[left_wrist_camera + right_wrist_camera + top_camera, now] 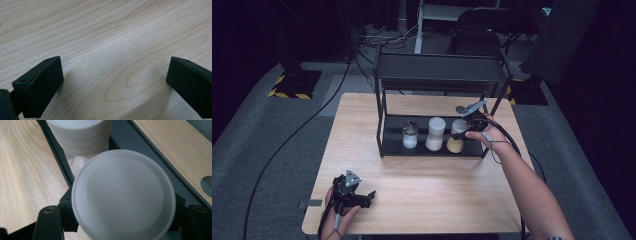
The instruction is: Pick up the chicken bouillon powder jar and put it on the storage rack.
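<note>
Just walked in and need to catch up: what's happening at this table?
A person's right gripper is shut on the white-lidded seasoning bottle of tan powder, rightmost of three on the black metal rack's lower shelf. The tall white-capped bottle stands beside it. The left gripper rests open over the light wooden table, holding nothing.

Matt white plastic lid (123, 195); pale smooth wood-grain table (105, 32).

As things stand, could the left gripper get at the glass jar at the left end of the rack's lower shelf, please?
Probably yes: the left gripper rests open on bare table, and the glass jar stands at the shelf's open front, apart from the middle bottle.
</note>
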The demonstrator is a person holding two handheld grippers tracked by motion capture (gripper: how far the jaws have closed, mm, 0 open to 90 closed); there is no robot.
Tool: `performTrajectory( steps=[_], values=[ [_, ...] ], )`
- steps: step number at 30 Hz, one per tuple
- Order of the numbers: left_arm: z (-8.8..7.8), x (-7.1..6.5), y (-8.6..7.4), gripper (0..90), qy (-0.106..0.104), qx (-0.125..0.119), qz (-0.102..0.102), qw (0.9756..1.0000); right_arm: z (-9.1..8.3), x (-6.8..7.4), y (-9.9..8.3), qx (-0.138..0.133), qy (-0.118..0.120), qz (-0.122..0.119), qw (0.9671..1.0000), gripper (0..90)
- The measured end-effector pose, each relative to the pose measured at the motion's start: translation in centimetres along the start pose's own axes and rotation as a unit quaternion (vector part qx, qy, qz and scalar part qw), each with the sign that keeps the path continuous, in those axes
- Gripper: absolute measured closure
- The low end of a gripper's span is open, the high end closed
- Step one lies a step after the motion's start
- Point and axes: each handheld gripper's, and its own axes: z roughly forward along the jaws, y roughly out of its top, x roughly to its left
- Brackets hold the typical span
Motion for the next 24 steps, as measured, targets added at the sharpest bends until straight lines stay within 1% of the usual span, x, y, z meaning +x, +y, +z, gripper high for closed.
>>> performTrajectory(
  steps=[4,5,6,10,12,16,19,22,24],
  values=[
    [0.0,0.0,0.0,1.1,0.0,0.0,0.0,1.0,0.0,0.0,0.0,0.001,-0.001,-0.001,1.0,31.4],
    [0.0,0.0,0.0,1.1,0.0,0.0,0.0,1.0,0.0,0.0,0.0,0.003,0.001,0.002,1.0,26.9],
    [0.0,0.0,0.0,1.1,0.0,0.0,0.0,1.0,0.0,0.0,0.1,0.002,0.004,0.009,0.9999,22.1],
    [0.0,0.0,0.0,1.1,0.0,0.0,0.0,1.0,-0.6,0.1,-0.1,-0.009,0.0,0.011,0.9999,17.5],
    [0.0,0.0,0.0,1.1,0.0,0.0,0.0,1.0,-1.1,0.3,-0.1,-0.017,-0.003,0.016,0.9997,14.8],
    [0.0,0.0,0.0,1.1,0.0,0.0,0.0,1.0,-2.5,0.8,-0.2,-0.029,-0.014,0.017,0.9994,12.5],
    [0.0,0.0,0.0,1.1,0.0,0.0,0.0,1.0,-3.5,1.2,-0.4,-0.038,-0.016,0.02,0.999,11.5],
    [0.0,0.0,0.0,1.1,0.0,0.0,0.0,1.0,-4.3,1.8,-0.7,-0.041,-0.018,0.014,0.9989,10.9],
    [0.0,0.0,0.0,1.1,0.0,0.0,0.0,1.0,-4.9,2.2,-1.1,-0.049,-0.019,0.013,0.9985,10.1]
  ],
)
